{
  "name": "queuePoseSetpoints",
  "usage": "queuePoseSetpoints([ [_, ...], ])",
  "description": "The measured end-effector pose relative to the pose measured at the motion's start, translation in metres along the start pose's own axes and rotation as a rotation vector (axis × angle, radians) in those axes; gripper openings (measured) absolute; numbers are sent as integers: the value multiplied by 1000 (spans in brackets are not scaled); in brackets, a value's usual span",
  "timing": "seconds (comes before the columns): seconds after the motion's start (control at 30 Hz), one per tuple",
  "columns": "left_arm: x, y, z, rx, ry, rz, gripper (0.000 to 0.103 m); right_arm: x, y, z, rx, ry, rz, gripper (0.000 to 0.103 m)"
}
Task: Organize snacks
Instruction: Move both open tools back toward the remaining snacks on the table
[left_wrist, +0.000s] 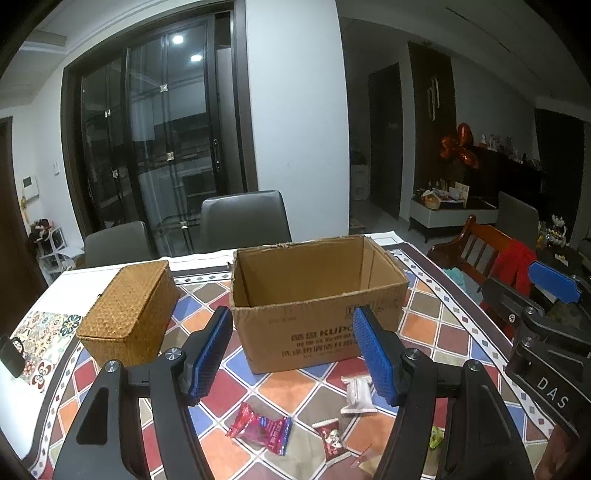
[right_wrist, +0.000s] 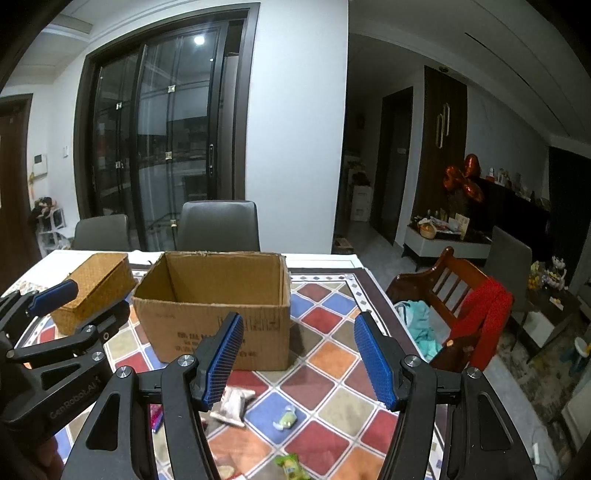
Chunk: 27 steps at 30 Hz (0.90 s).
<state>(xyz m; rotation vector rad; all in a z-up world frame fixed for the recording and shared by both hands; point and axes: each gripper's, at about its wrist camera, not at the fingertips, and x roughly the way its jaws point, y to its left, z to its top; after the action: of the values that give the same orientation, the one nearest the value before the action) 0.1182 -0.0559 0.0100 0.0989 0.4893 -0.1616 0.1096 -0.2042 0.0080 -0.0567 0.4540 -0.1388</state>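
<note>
An open, empty cardboard box (left_wrist: 317, 299) (right_wrist: 218, 306) stands mid-table on the patterned cloth. Loose snacks lie in front of it: a red-and-blue packet (left_wrist: 260, 430), a small red packet (left_wrist: 332, 439), a white packet (left_wrist: 356, 393) (right_wrist: 232, 404), a pale green candy (right_wrist: 285, 419) and a green packet (right_wrist: 290, 467). My left gripper (left_wrist: 295, 356) hovers open above the snacks, nothing between its blue pads. My right gripper (right_wrist: 297, 360) hangs open to the right of it, also holding nothing.
A lidded wicker basket (left_wrist: 129, 314) (right_wrist: 94, 290) sits left of the box. Two grey chairs (left_wrist: 243, 219) stand behind the table. A wooden chair (right_wrist: 447, 295) with red cloth stands at the right edge. The table's near right edge drops to the floor.
</note>
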Motion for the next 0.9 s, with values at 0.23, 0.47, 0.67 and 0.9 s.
queuePoseSetpoints([
  [0.23,-3,-3,-14,8,16,-18,67,-6,-4,-14,6,15,-10,63],
  [0.47,-3,-4,-28,8,33,-29,67,-8,-5,-30,7,34,-13,63],
  [0.67,0,-8,-40,5,56,-40,67,-3,-6,-41,10,66,-12,63],
  [0.9,5,-11,-52,12,77,-35,67,1,-8,-54,19,99,-10,63],
])
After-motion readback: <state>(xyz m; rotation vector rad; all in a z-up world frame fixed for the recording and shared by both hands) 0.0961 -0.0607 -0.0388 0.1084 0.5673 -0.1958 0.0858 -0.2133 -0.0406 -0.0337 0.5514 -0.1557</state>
